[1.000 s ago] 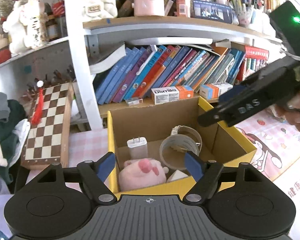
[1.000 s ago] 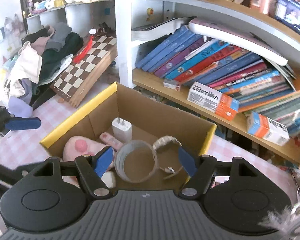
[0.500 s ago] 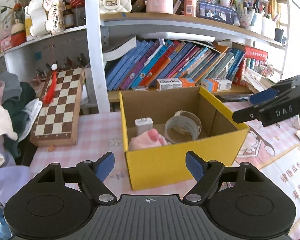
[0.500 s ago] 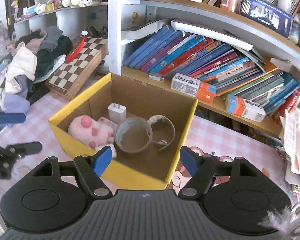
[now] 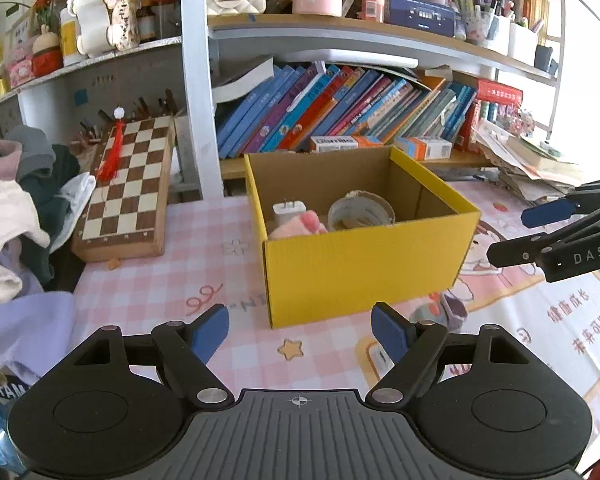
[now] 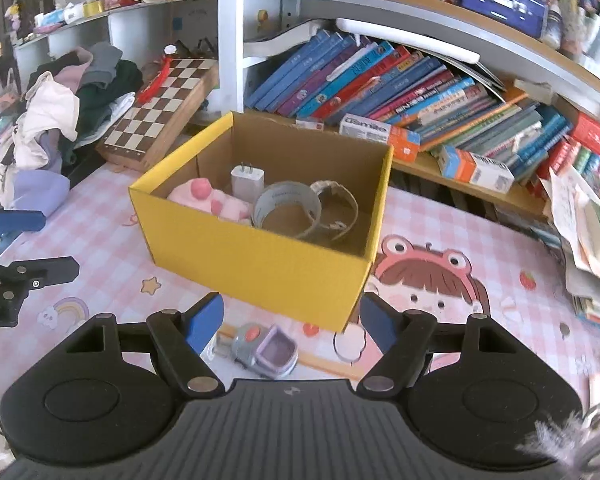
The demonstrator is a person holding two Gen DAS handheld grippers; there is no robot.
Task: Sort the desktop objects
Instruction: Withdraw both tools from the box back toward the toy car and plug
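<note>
I have both claws spread wide and holding nothing: my left gripper (image 5: 300, 330) and my right gripper (image 6: 290, 322) sit low over the pink checked tablecloth (image 6: 100, 224), in front of the open yellow cardboard box (image 6: 256, 256). Inside the box I see a pink plush toy (image 6: 208, 200), a white plug-in charger (image 6: 247, 182), a grey tape roll (image 6: 288, 210) and a pale wristwatch (image 6: 340, 208). A small grey-and-purple toy (image 6: 266, 350) lies on the cloth just beside the box's near corner, between my right claw's fingers
</note>
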